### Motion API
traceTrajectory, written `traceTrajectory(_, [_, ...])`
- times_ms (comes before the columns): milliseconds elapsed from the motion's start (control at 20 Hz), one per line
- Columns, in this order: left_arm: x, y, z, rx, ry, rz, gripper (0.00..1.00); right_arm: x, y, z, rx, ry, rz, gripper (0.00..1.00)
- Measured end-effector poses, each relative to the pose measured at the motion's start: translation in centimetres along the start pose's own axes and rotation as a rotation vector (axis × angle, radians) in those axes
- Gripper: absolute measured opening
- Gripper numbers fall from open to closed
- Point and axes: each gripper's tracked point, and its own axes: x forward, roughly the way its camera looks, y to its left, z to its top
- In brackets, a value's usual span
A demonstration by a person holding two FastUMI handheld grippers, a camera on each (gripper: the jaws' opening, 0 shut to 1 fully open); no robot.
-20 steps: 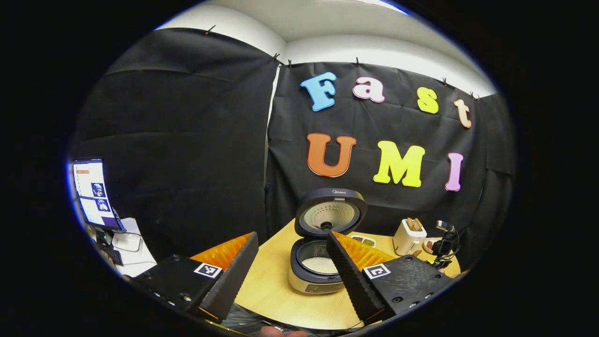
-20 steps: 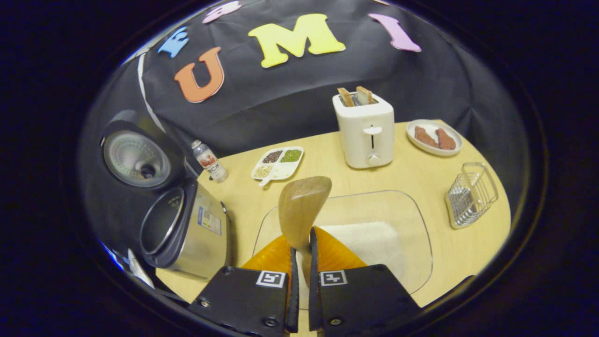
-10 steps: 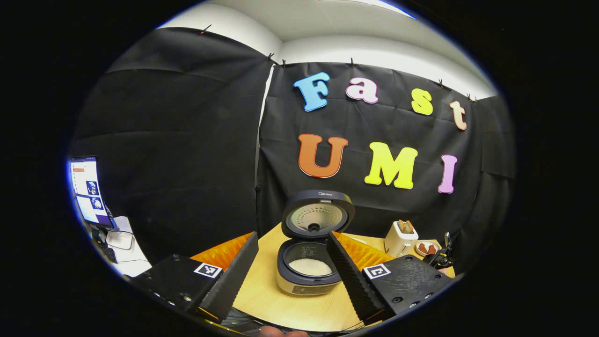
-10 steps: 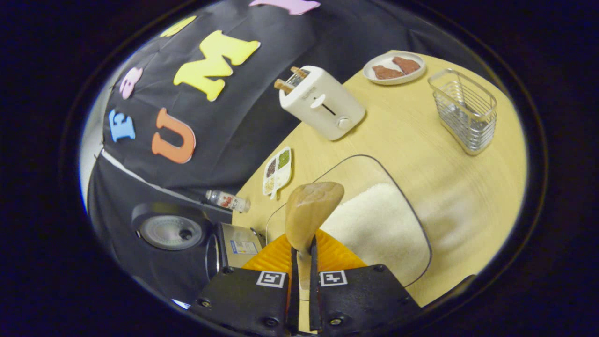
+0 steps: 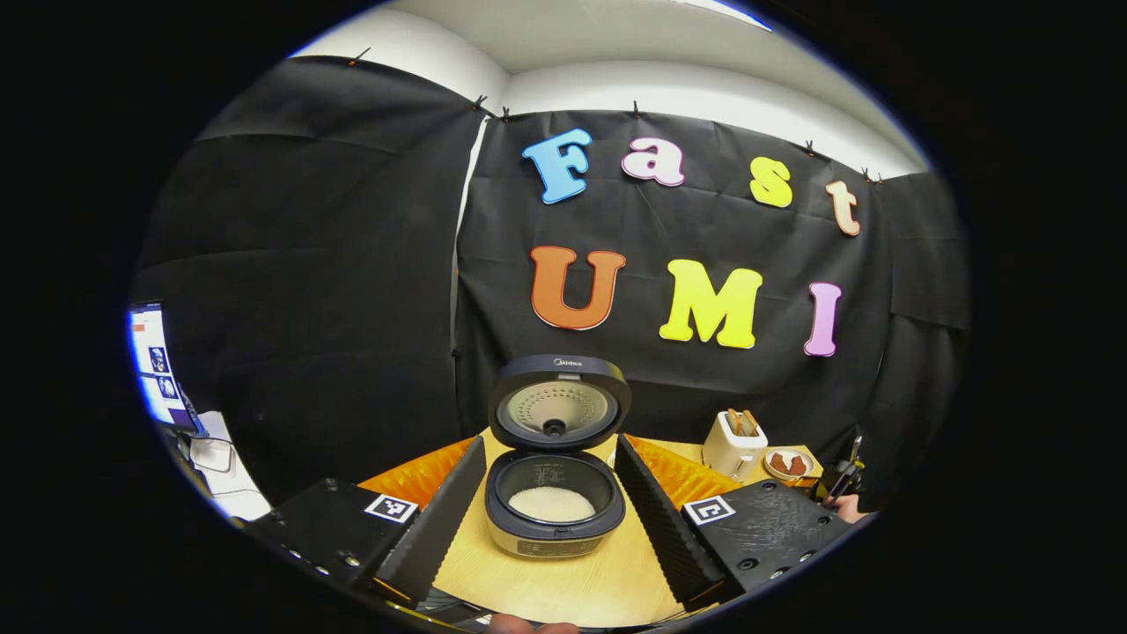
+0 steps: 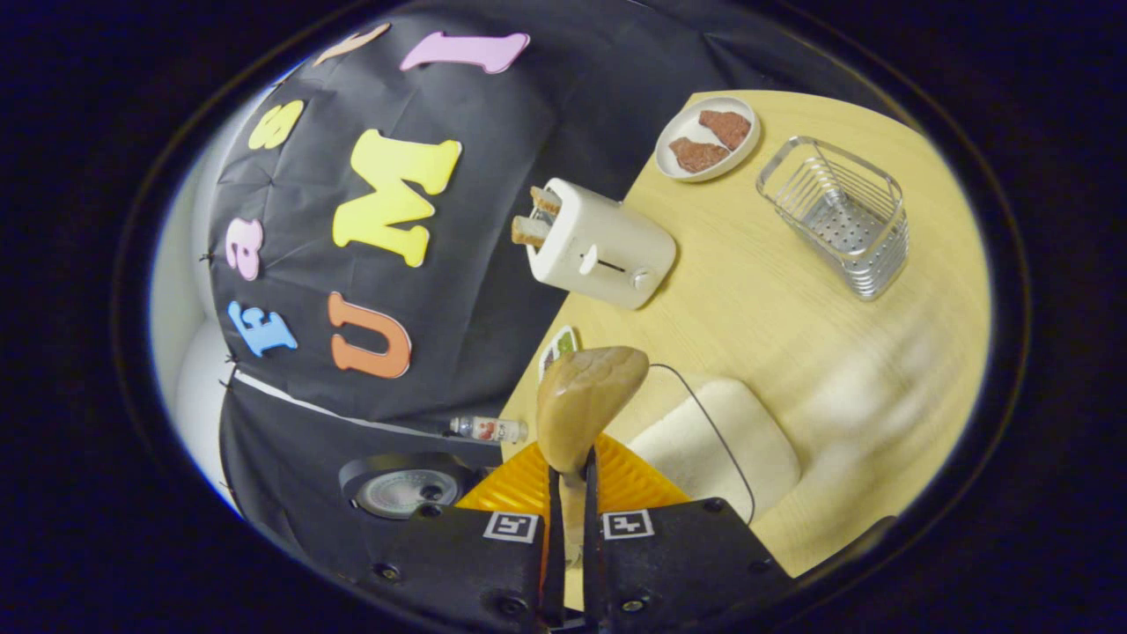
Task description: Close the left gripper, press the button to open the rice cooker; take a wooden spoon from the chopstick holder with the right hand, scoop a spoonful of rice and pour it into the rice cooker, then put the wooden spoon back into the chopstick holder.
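Both right claw [image 6: 570, 493] fingers clamp the wooden spoon [image 6: 585, 405], handle hidden; left claw [image 5: 548, 511] gapes empty.

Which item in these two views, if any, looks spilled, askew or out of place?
Nothing stands out. The rice cooker stands open with rice inside, the toaster holds its bread, and the wire chopstick holder sits upright on the table. The right gripper is shut on the wooden spoon.
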Motion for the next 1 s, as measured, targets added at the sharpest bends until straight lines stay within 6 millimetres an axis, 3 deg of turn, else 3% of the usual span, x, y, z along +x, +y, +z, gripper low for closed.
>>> traceTrajectory(100, [0.3, -0.1, 0.2, 0.004, -0.001, 0.0, 0.94, -0.2, 2.7, -0.2, -0.028, 0.008, 0.047, 0.1])
traceTrajectory(250, [0.1, 0.7, -0.2, 0.009, 0.01, 0.017, 0.95, 0.2, 6.8, -1.4, -0.07, 0.043, 0.096, 0.13])
traceTrajectory(650, [-2.2, 4.4, -0.5, -0.003, 0.014, 0.091, 0.95, 5.3, 17.8, -8.8, -0.164, 0.16, 0.195, 0.13])
traceTrajectory(850, [-3.5, 6.6, -1.2, -0.031, 0.014, 0.144, 0.95, 8.2, 20.9, -13.2, -0.262, 0.206, 0.186, 0.13])
traceTrajectory(1000, [-4.4, 8.3, -1.5, -0.049, 0.016, 0.182, 0.95, 10.4, 21.6, -15.3, -0.395, 0.183, 0.131, 0.13])
